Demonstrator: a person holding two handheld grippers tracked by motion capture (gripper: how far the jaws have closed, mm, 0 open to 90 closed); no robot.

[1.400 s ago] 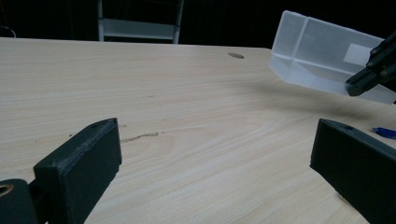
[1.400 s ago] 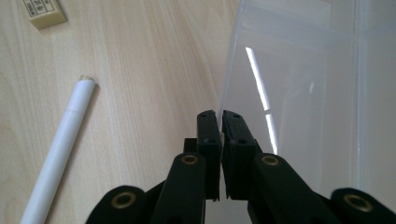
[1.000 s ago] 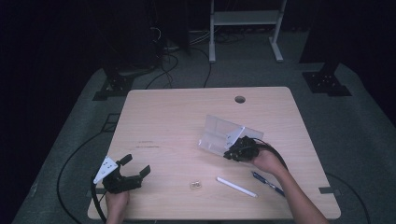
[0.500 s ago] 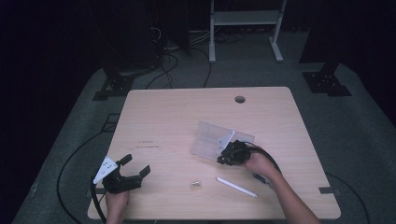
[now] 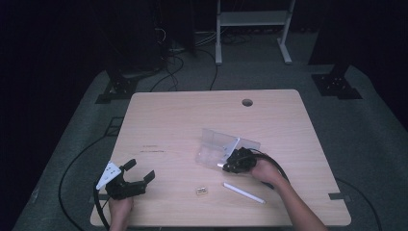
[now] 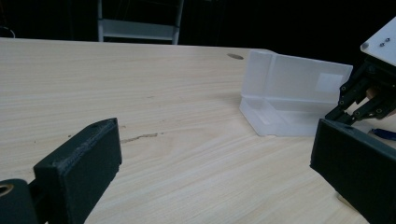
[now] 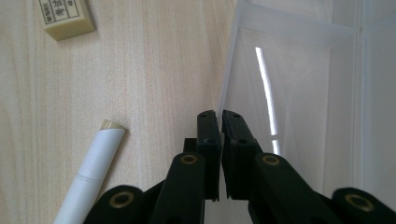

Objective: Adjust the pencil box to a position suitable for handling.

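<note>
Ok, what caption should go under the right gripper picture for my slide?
Right gripper, jaws shut on the clear plastic box's edge, beside a white pen and cream rectangular eraser.

The eraser (image 7: 67,17) on the worktop (image 7: 140,70) bears a white label with dark printed characters, too blurred and cropped to read.

High view looks down on your table (image 5: 183,115); both gripper views sit low, sharing the clear box (image 6: 292,100).
</note>
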